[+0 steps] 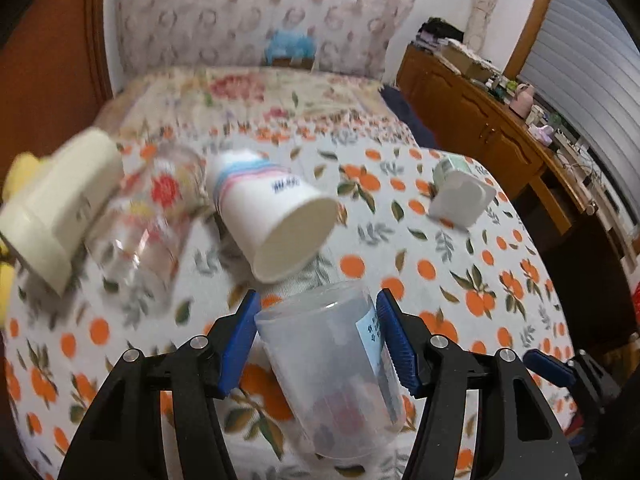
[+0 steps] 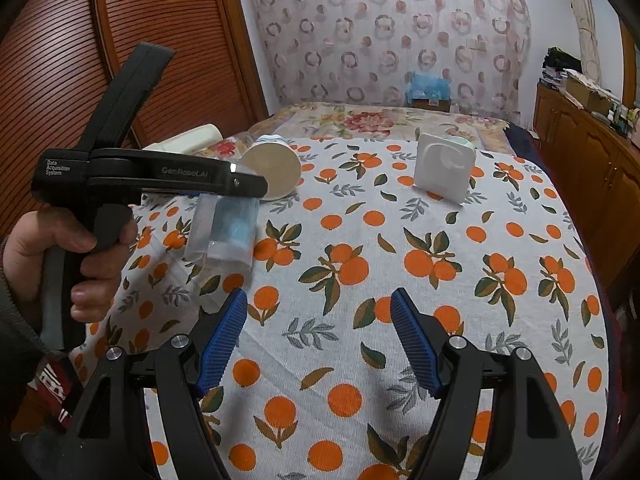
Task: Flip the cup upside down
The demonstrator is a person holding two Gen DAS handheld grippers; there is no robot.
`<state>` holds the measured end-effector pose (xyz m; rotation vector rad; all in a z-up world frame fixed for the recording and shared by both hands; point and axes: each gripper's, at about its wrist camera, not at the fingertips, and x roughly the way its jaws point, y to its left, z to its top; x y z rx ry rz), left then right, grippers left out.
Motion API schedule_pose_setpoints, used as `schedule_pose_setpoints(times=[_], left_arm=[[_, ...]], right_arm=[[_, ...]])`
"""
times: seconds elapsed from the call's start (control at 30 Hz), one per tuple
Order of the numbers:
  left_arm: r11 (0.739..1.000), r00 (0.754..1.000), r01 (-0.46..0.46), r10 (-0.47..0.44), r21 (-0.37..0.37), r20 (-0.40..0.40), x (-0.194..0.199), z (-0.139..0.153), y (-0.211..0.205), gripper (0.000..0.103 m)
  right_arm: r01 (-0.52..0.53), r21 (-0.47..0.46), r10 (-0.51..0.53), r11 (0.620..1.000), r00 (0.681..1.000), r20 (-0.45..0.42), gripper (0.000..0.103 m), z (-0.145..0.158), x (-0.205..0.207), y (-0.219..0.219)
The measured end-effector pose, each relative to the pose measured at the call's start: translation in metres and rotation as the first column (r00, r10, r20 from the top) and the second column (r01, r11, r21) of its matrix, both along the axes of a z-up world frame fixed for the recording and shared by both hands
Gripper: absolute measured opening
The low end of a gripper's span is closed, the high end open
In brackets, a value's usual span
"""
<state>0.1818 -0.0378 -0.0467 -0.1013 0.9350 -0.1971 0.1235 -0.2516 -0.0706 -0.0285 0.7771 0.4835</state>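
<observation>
Left gripper (image 1: 318, 334) clamped on clear cup (image 1: 332, 376) — blue pads against both sides, cup tilted, held above orange-print cloth (image 1: 460, 248). White label with blue writing on cup wall, too blurred to read. At 11 o'clock from it, paper cup (image 1: 276, 216) on its side, blue print unreadable. At 10 o'clock, glass (image 1: 148, 220) and cream cup (image 1: 60, 204). At 1 o'clock, white box (image 1: 460, 194).

Right gripper (image 2: 318, 340) wide apart, holding nothing. On left tool body: "GenRobot.AI", "Data Acquisition System".
</observation>
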Motion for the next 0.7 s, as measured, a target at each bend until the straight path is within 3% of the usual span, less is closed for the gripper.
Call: schedule_pose_setpoints(times=[0.47, 0.7], left_arm=[[0.983, 0.982, 0.023, -0.057, 0.18, 0.182, -0.03, 0.011, -0.019, 0.057], [0.983, 0.98, 0.062, -0.093, 0.171, 0.175, -0.051, 0.004, -0.025, 0.056]], right_arm=[[0.047, 0.004, -0.047, 0.999, 0.999, 0.023, 0.076, -0.003, 0.013, -0.008], [0.063, 0.009, -0.064, 0.998, 0.997, 0.032, 0.076, -0.002, 0.015, -0.012]])
